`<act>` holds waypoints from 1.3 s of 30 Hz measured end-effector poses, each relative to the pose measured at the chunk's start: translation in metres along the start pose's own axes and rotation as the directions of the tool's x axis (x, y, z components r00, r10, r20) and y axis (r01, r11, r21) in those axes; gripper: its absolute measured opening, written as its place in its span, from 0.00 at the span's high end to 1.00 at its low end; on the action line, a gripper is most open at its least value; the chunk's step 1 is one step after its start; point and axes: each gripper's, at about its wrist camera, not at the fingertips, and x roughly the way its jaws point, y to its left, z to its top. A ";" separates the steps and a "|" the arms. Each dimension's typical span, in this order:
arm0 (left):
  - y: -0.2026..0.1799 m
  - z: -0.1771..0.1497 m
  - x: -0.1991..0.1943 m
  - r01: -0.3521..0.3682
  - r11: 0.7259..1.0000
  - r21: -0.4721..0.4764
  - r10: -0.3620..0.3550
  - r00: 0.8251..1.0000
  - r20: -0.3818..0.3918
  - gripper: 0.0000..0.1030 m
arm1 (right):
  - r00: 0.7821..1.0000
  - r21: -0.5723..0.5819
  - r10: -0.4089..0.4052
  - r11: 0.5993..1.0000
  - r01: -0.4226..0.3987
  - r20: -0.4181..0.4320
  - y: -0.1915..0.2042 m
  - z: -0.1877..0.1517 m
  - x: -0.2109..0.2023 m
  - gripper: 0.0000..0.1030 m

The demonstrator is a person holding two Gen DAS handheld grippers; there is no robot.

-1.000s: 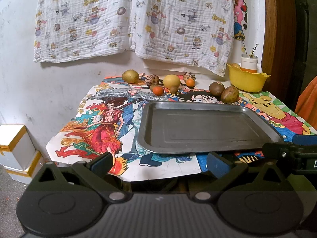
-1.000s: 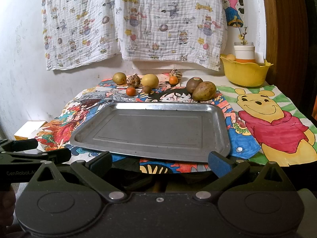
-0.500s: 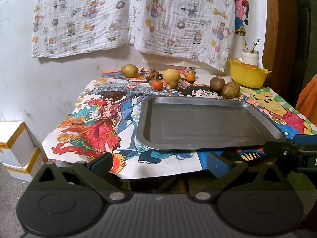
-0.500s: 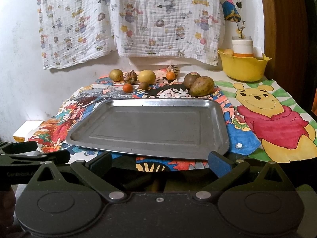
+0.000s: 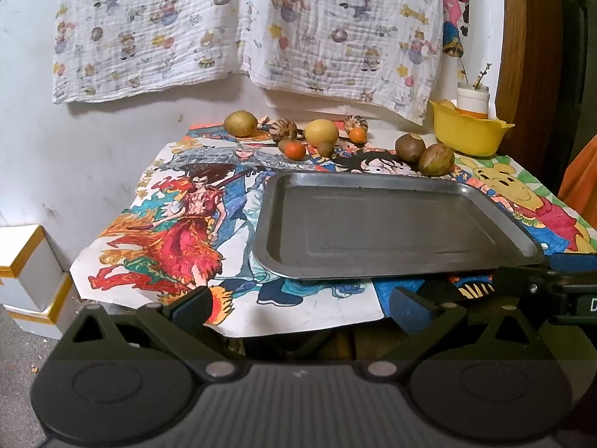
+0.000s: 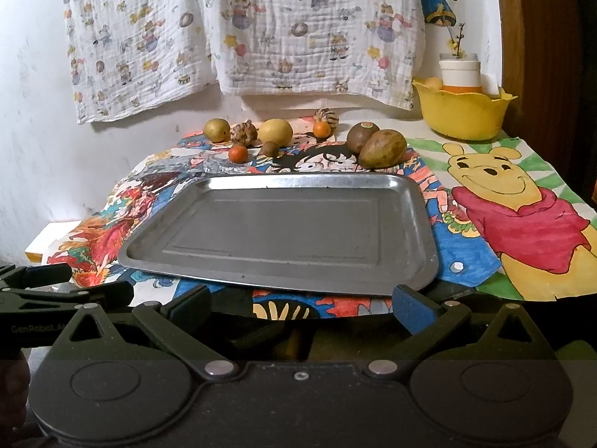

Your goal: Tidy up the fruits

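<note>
Left gripper [image 5: 300,310] spread wide, holding nothing. Metal tray [image 6: 425,224] bare on the cartoon cloth [image 6: 522,201] — fruits [image 6: 276,132] lined up behind it (near the wall). Right gripper [image 6: 300,310] likewise wide, nothing gripped.

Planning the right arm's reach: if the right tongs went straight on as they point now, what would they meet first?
Probably the near rim of the empty metal tray, which lies directly ahead of the open right tongs. If they pass above it, depth being unclear, the fruits lined up beyond come next.
</note>
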 end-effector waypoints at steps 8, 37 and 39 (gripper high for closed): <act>0.000 0.001 0.003 0.002 1.000 0.004 -0.002 1.000 -0.010 0.00 | 1.000 0.001 -0.001 1.000 0.001 -0.003 0.000 0.002 0.002 0.00; 0.029 0.088 0.043 -0.031 0.997 0.070 0.033 0.999 -0.028 0.00 | 0.979 -0.272 0.085 0.962 -0.033 0.183 0.010 0.073 0.029 0.00; 0.033 0.100 0.055 -0.038 0.996 0.078 0.041 0.998 -0.037 0.00 | 0.978 -0.316 0.097 0.948 -0.035 0.183 0.010 0.082 0.039 0.00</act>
